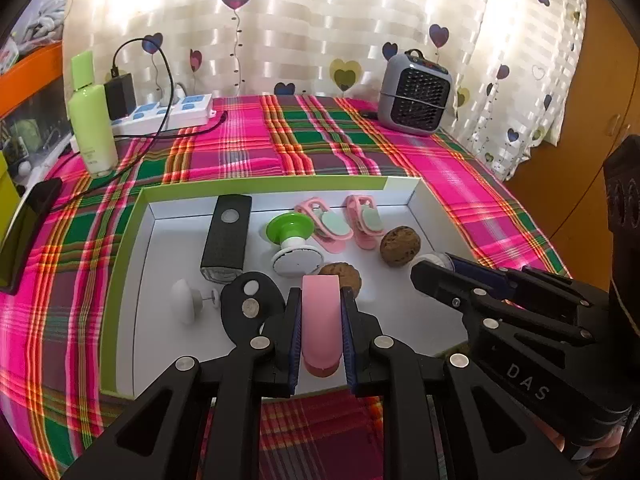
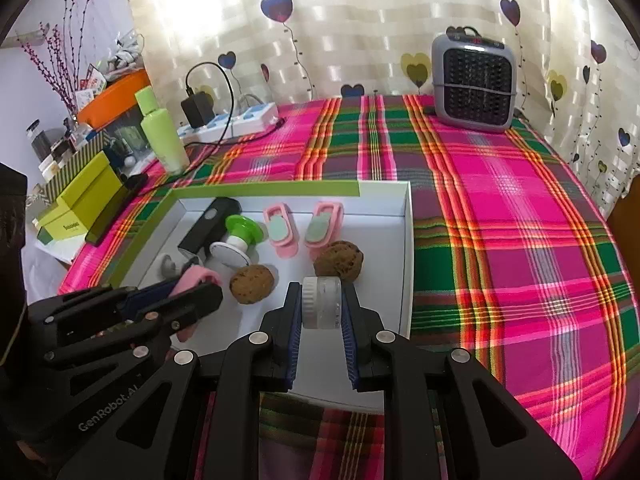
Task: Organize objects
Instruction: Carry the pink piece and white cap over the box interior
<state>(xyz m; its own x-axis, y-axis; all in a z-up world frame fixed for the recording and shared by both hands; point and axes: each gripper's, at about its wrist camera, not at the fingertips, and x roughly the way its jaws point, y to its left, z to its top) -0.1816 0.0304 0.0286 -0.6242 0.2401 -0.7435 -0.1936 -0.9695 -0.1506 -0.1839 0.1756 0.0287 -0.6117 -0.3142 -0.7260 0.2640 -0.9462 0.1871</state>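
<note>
Both grippers grip something over the white box's (image 1: 136, 264) near edge: the left gripper (image 1: 320, 300) clenches a pink tube (image 1: 320, 320), the right gripper (image 2: 321, 300) a small clear jar (image 2: 321, 302). Two brown balls (image 2: 338, 266) lie just beyond, inside the box.

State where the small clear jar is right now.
The small clear jar sits clamped in the right gripper, over the white box, near a brown ball.

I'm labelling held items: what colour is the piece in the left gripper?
Pink: the pink piece clamped in the left gripper, clearest in the left wrist view.
</note>
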